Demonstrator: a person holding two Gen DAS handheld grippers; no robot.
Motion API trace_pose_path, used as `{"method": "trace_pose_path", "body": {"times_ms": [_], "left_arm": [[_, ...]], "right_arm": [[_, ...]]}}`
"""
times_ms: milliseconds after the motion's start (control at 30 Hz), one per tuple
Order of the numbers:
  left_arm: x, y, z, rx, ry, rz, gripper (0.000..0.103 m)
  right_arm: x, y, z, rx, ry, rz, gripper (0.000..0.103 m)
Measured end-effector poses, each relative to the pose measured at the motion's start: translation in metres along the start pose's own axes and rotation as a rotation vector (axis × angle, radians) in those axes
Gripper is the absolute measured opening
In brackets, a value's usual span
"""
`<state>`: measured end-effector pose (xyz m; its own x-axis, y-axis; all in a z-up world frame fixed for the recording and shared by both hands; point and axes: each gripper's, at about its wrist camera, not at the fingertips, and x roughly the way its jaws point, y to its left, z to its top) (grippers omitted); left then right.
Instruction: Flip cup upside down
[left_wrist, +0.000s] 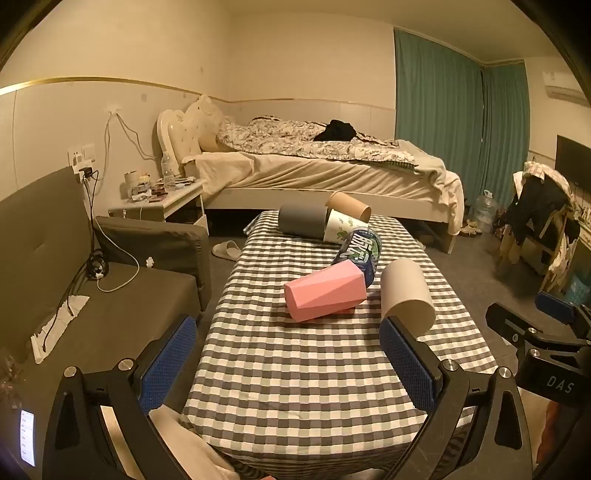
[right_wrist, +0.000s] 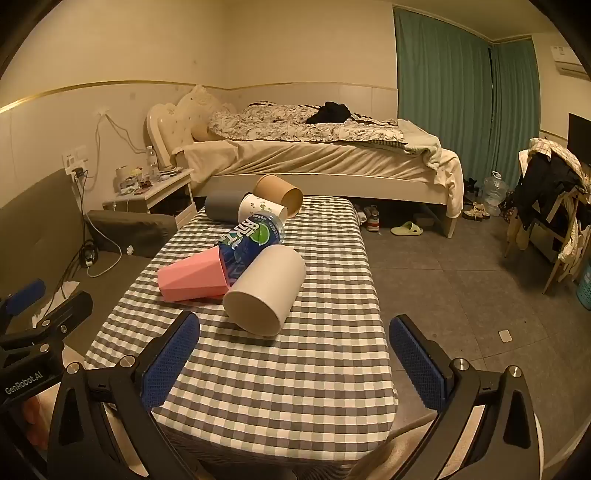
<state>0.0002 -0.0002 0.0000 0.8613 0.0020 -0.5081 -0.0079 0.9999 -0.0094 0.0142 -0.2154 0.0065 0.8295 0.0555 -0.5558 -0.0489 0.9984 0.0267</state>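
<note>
Several cups lie on their sides on a checked table (left_wrist: 314, 369) (right_wrist: 277, 387). Nearest is a beige cup (left_wrist: 406, 291) (right_wrist: 266, 290), its mouth toward me. Beside it lies a pink faceted cup (left_wrist: 325, 291) (right_wrist: 194, 277). Behind them lie a blue printed cup (left_wrist: 358, 251) (right_wrist: 251, 240), a white patterned cup (left_wrist: 341, 226) (right_wrist: 258, 208), a grey cup (left_wrist: 303, 220) (right_wrist: 221, 208) and a brown paper cup (left_wrist: 349, 206) (right_wrist: 279, 194). My left gripper (left_wrist: 288, 365) is open and empty over the near table end. My right gripper (right_wrist: 295, 365) is open and empty, just short of the beige cup.
A dark sofa (left_wrist: 55, 258) stands left of the table, with cables on it. A bedside table (left_wrist: 159, 201) and a bed (left_wrist: 325, 166) stand behind. A chair with clothes (right_wrist: 550, 206) is at the right. The floor (right_wrist: 443, 277) lies right of the table.
</note>
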Motion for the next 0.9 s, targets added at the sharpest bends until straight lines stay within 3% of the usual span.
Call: {"method": "trace_pose_path", "body": {"times_ms": [900], "left_arm": [[-0.0005,-0.0002,0.0002,0.0,-0.001,0.001,0.102]], "right_arm": [[-0.0004,-0.0005,-0.0003,-0.004,0.003,-0.003,0.103]]}}
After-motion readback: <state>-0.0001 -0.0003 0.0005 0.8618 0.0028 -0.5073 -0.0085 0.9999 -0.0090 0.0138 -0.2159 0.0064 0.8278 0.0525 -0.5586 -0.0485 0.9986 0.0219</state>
